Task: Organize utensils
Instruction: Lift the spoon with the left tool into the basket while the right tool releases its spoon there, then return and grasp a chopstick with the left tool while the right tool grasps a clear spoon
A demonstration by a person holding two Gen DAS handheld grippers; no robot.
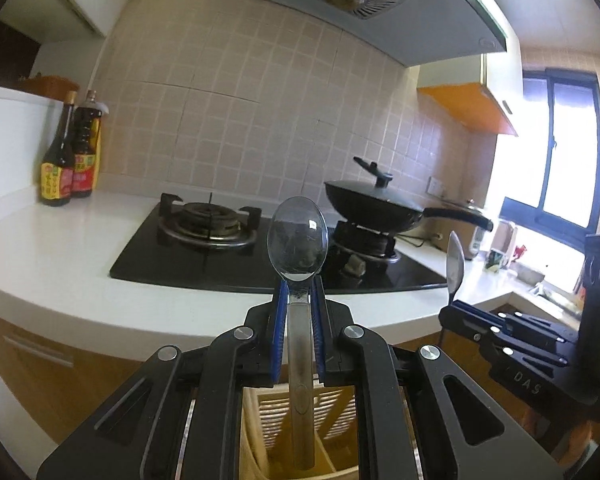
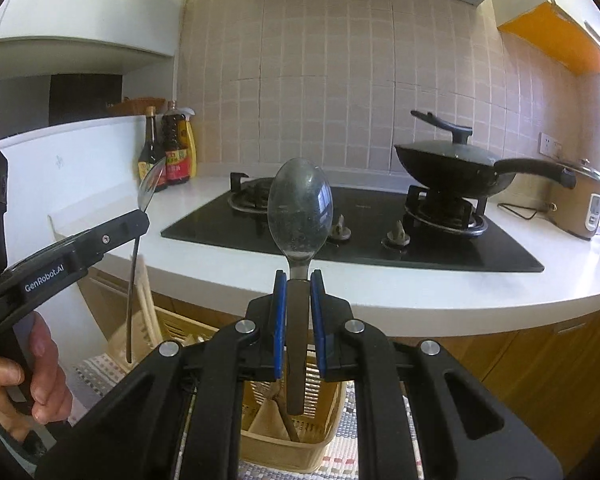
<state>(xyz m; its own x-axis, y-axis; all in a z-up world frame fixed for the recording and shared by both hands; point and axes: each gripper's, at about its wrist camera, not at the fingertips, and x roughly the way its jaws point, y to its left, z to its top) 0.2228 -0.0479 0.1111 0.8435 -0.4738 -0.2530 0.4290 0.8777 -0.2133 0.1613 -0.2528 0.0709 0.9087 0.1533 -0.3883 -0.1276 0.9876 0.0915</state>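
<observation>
My left gripper (image 1: 299, 284) is shut on a steel spoon (image 1: 298, 236), held upright with the bowl up and the handle hanging down over a beige slotted utensil basket (image 1: 340, 404). My right gripper (image 2: 299, 280) is shut on a second steel spoon (image 2: 299, 212), also upright, its handle tip over another part of the same basket (image 2: 324, 412). The right gripper with its spoon shows at the right of the left wrist view (image 1: 456, 300). The left gripper and its spoon show at the left of the right wrist view (image 2: 140, 216).
A white counter (image 1: 60, 248) holds a black gas hob (image 1: 204, 260) with a lidded black wok (image 1: 376, 204). Sauce bottles (image 1: 70, 152) stand at the back left. A rice cooker (image 2: 588, 208) sits at the far right. A checked cloth (image 2: 352, 440) lies under the basket.
</observation>
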